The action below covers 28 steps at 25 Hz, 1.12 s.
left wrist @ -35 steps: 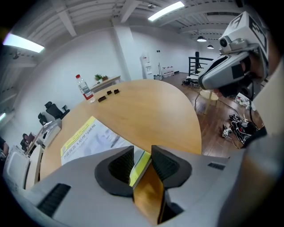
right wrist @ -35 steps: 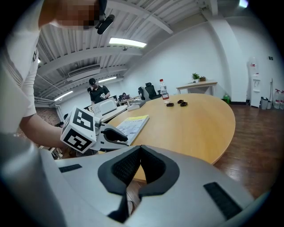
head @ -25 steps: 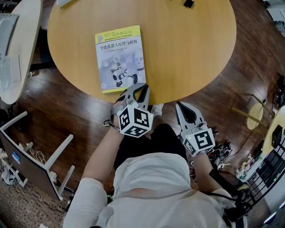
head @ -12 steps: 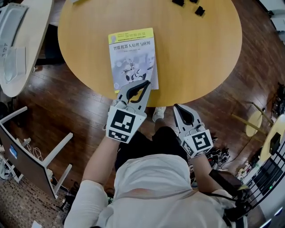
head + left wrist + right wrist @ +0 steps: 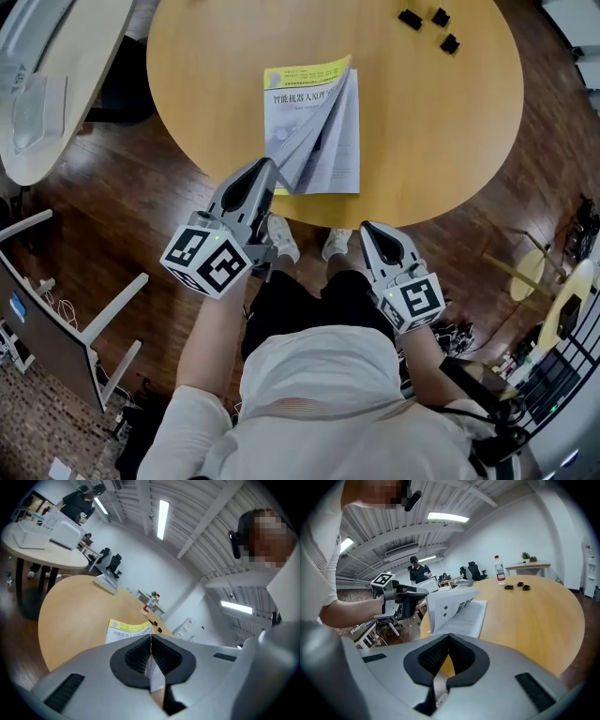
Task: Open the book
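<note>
The book [image 5: 323, 141] lies near the front edge of the round wooden table [image 5: 441, 131]. Its yellow-topped cover and front pages are lifted at the lower left corner and fanned up. My left gripper [image 5: 270, 167] is shut on that lifted corner, and its jaws have just closed further. In the left gripper view a thin white sheet runs between the pads of the left gripper [image 5: 151, 639], with the book [image 5: 127, 629] beyond. My right gripper [image 5: 372, 230] hangs shut and empty just off the table's front edge. The right gripper view shows the right gripper [image 5: 449, 641] facing the raised book [image 5: 464, 616].
Three small black objects [image 5: 431, 23] lie at the table's far side. A water bottle [image 5: 498, 570] stands beyond them. A white table [image 5: 37, 94] is to the left, over dark wooden floor. The person's legs and shoes are below the table edge.
The left gripper has rolled and swung up and to the left with the book's corner in it, and the closed cover and front pages now fan open. The right gripper has shifted only slightly.
</note>
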Available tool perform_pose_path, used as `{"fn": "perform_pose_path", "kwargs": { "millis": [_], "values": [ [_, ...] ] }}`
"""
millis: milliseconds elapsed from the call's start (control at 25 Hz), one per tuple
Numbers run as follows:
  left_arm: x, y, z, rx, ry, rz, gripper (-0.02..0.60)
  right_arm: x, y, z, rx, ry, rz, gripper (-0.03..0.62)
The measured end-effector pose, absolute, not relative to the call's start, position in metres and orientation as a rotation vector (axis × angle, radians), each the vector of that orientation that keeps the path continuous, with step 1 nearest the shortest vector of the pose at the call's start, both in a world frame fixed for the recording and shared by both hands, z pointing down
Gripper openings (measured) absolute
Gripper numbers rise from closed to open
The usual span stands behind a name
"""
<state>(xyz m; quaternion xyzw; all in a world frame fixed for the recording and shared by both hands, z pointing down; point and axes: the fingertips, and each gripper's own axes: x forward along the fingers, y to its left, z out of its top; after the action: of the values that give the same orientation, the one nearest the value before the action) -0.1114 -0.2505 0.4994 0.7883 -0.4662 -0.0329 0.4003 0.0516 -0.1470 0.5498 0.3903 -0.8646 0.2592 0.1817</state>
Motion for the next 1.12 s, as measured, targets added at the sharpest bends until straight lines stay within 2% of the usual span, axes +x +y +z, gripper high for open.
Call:
{"fn": "perform_pose_path", "kwargs": {
  "millis": [200,640,1120],
  "values": [
    [-0.166,-0.249,0.504,1.890,-1.279,-0.163,0.017,0.031,-0.149,0.550,1.077,-2.446,0.720,0.003],
    [-0.257,-0.225,0.545,1.801,-1.438,-0.067,0.017,0.003,-0.152,0.554,1.036,-2.429,0.708,0.004],
    [-0.293,-0.183,0.633,1.665,-1.466,0.099,0.017,-0.020,-0.144,0.555,0.997,-2.434,0.688,0.004]
  ]
}}
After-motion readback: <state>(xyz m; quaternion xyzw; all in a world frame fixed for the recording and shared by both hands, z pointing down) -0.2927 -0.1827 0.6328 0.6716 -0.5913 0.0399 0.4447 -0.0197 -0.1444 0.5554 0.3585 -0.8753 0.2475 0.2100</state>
